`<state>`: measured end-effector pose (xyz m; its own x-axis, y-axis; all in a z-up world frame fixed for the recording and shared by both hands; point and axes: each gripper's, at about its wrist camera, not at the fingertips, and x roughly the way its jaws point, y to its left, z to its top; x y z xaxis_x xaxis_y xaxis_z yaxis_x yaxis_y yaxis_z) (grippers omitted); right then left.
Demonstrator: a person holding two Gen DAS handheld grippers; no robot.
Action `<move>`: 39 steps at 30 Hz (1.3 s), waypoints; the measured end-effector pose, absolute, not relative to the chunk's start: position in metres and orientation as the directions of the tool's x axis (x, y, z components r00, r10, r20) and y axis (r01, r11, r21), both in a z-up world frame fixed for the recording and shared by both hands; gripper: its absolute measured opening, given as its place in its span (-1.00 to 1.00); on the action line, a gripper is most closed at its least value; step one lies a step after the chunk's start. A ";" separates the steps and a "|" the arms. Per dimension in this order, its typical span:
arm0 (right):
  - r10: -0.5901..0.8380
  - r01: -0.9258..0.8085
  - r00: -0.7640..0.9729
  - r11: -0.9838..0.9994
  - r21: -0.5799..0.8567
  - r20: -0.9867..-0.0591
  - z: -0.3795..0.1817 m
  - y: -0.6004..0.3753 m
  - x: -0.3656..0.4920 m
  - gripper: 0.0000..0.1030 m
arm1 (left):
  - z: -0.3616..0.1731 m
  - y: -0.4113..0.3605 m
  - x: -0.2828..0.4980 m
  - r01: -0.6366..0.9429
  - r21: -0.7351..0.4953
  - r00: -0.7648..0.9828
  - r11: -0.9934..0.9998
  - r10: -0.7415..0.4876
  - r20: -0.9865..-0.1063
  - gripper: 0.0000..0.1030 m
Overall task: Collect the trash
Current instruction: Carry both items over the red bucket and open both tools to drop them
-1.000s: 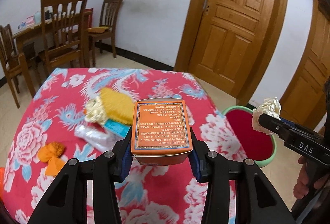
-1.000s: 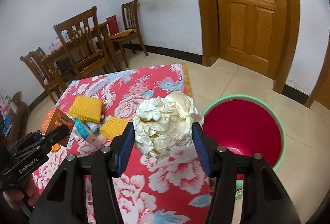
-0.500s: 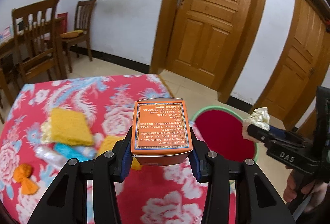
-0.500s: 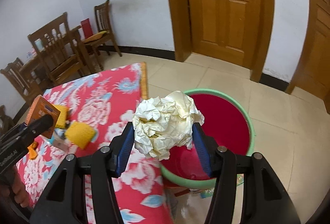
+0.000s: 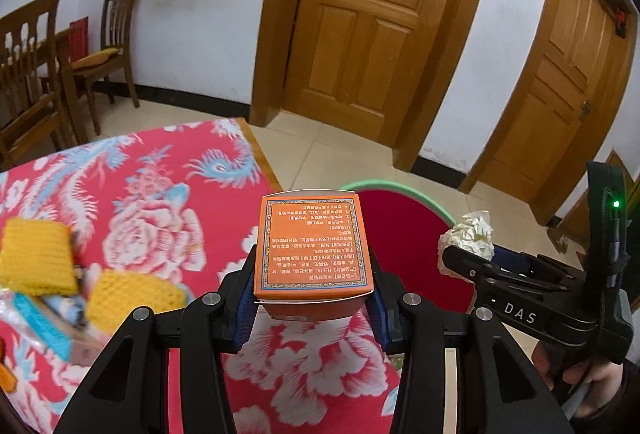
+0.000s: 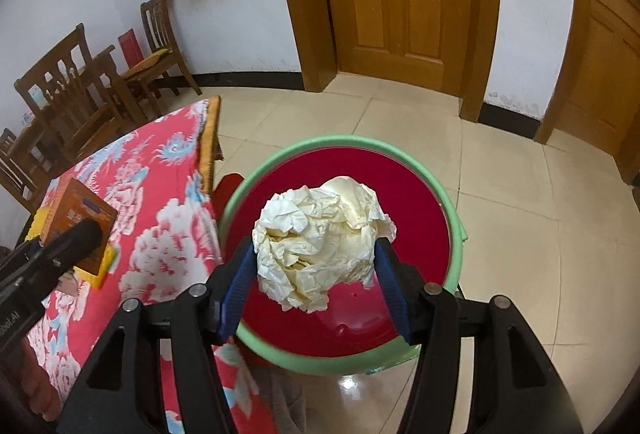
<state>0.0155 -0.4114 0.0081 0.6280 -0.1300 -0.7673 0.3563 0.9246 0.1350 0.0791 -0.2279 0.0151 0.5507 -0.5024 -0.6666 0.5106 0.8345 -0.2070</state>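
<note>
Both grippers have swung from table toward bin point(image 6: 452, 234); left gripper point(image 5: 314, 290) clamps orange box point(image 5: 314, 246); right gripper point(image 6: 316, 274) clamps crumpled paper point(image 6: 320, 238).

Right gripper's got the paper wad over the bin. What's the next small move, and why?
Probably open the right gripper and drop the crumpled paper: it hangs directly above the red basin with nothing between. The left gripper, holding the orange box, is short of the rim.

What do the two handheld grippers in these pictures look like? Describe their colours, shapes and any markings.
Both the left gripper and the right gripper are matte black frames with angular cut-out arms, silver screws and ribbed blue pads. From the left wrist view, the right gripper's side reads "DAS" in white, and a small green light glows on its black upright part.
</note>
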 end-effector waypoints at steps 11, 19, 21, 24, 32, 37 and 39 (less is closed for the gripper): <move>-0.132 0.391 0.616 0.907 0.157 -0.777 -0.003 -0.435 0.017 0.30 | -0.008 -0.260 0.091 0.533 -0.206 0.500 0.821 -0.502 -0.706 -0.08; -0.147 0.419 0.636 0.890 0.179 -0.758 0.003 -0.444 0.007 0.30 | -0.013 -0.283 0.088 0.592 -0.217 0.454 0.776 -0.544 -0.706 -0.05; -0.153 0.427 0.642 0.885 0.184 -0.752 0.007 -0.446 0.003 0.30 | -0.012 -0.289 0.086 0.606 -0.211 0.447 0.767 -0.548 -0.707 0.12; -0.161 0.442 0.649 0.875 0.196 -0.743 0.010 -0.450 -0.002 0.30 | -0.011 -0.293 0.081 0.615 -0.200 0.456 0.763 -0.551 -0.699 0.26; -0.170 0.450 0.667 0.868 0.210 -0.726 0.018 -0.451 -0.015 0.31 | -0.007 -0.283 0.077 0.588 -0.207 0.465 0.782 -0.536 -0.704 0.26; -0.158 0.434 0.675 0.875 0.215 -0.721 0.021 -0.444 -0.017 0.31 | 0.000 -0.266 0.077 0.559 -0.216 0.483 0.800 -0.526 -0.700 0.26; -0.148 0.422 0.678 0.880 0.216 -0.720 0.022 -0.437 -0.016 0.31 | 0.003 -0.258 0.075 0.545 -0.215 0.495 0.811 -0.517 -0.698 0.26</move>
<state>-0.0162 -0.4374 0.0215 0.6775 -0.1480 -0.7204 0.4220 0.8805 0.2160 0.0748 -0.2576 0.0032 0.4947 -0.5174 -0.6983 0.5448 0.8107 -0.2146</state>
